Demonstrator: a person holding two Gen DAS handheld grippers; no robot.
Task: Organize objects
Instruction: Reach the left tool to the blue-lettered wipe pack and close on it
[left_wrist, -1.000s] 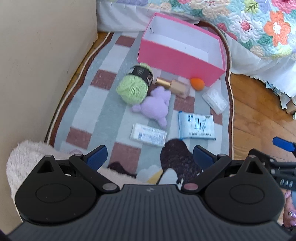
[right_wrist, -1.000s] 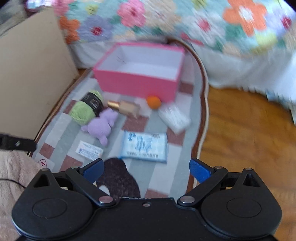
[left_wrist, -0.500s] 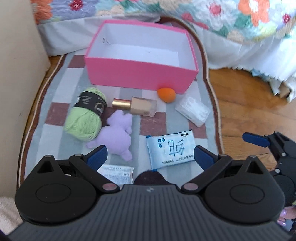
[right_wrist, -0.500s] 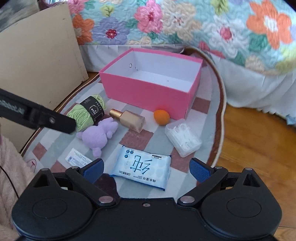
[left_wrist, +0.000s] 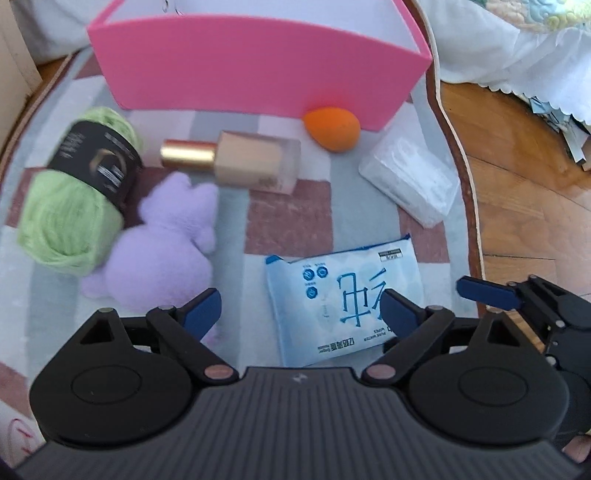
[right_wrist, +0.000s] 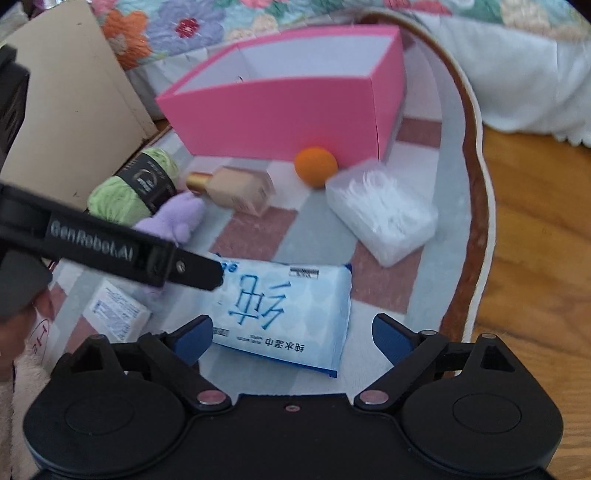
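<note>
An open pink box (left_wrist: 255, 62) (right_wrist: 280, 114) stands at the far end of a checked rug (left_wrist: 288, 218). In front of it lie a green yarn ball (left_wrist: 70, 206) (right_wrist: 129, 188), a purple plush toy (left_wrist: 162, 243) (right_wrist: 173, 218), a foundation bottle (left_wrist: 240, 162) (right_wrist: 236, 188), an orange sponge (left_wrist: 332, 127) (right_wrist: 316, 166), a clear plastic case (left_wrist: 410, 184) (right_wrist: 380, 214) and a blue wipes pack (left_wrist: 343, 295) (right_wrist: 284, 306). My left gripper (left_wrist: 299, 310) is open, low over the wipes pack. My right gripper (right_wrist: 291, 332) is open, just before the same pack.
A small white sachet (right_wrist: 116, 315) lies on the rug at the left. A beige board (right_wrist: 74, 110) stands at the left. A floral quilt (right_wrist: 184, 26) hangs behind the box. Wooden floor (right_wrist: 535, 221) lies to the right of the rug.
Both grippers have moved forward and down toward the objects. The left gripper's arm now crosses the right wrist view over the wipes pack. Both stay open.
</note>
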